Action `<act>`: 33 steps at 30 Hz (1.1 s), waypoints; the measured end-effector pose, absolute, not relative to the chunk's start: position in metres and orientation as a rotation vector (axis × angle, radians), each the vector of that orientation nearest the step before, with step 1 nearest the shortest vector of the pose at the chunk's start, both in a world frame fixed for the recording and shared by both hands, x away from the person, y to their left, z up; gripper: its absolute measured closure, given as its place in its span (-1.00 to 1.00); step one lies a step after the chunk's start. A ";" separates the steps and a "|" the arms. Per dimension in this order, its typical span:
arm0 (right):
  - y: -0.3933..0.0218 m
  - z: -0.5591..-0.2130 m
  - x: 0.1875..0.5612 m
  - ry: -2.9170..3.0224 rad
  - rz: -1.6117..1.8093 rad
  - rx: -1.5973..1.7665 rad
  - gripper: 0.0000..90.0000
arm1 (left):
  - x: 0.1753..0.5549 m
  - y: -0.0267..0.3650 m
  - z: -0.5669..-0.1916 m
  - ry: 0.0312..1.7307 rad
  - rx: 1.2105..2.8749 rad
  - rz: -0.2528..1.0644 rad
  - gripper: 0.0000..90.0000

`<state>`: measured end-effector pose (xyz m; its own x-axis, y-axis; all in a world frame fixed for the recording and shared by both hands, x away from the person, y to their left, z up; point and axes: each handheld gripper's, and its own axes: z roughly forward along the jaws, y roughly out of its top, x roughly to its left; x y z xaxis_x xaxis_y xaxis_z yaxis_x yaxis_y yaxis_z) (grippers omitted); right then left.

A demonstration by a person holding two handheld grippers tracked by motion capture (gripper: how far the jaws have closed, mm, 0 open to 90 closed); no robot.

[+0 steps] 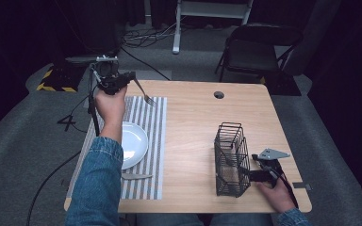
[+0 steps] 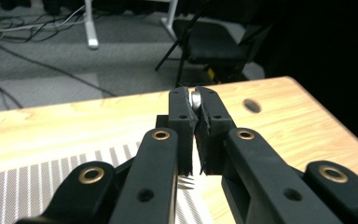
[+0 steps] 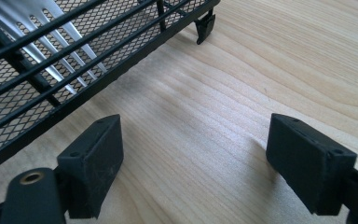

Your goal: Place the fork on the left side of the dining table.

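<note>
**Fork clamped over the mat's far edge**

The wooden table (image 1: 193, 127) is showing open bare board between the striped placemat (image 1: 153, 155) and the black wire caddy (image 1: 231, 160). The left gripper (image 1: 128, 77) is gripping a slim silver fork (image 1: 143, 93) by its handle, tines angling down over the mat's far edge. The right gripper (image 3: 193, 154) is resting with jaws wide, just beside the caddy near the table's right edge.

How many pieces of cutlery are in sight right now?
3: a fork clamped in the left gripper above the striped mat, a knife on the mat beside the plate, and one in the wire basket. The basket may hide more.
</note>
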<state>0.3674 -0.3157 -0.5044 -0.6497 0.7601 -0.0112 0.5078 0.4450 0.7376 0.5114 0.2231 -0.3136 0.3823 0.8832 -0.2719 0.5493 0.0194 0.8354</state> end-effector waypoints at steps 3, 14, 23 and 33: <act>-0.316 -0.504 0.367 2.360 1.032 1.081 -0.58 | 0.516 0.228 -0.325 1.317 1.652 0.412 0.91; -0.316 -0.504 0.368 2.356 1.029 1.082 -0.58 | 0.521 0.243 -0.353 1.385 1.645 0.382 0.91; -0.316 -0.504 0.368 2.355 1.029 1.083 -0.58 | 0.519 0.250 -0.365 1.425 1.656 0.388 0.91; -0.316 -0.505 0.368 2.355 1.029 1.083 -0.58 | 0.520 0.256 -0.371 1.457 1.646 0.387 0.90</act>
<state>0.3678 -0.3155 -0.5045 -0.6460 0.7632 -0.0142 0.5081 0.4438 0.7382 0.5198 0.2561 -0.3706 0.2636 0.9138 -0.3090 0.6399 0.0740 0.7649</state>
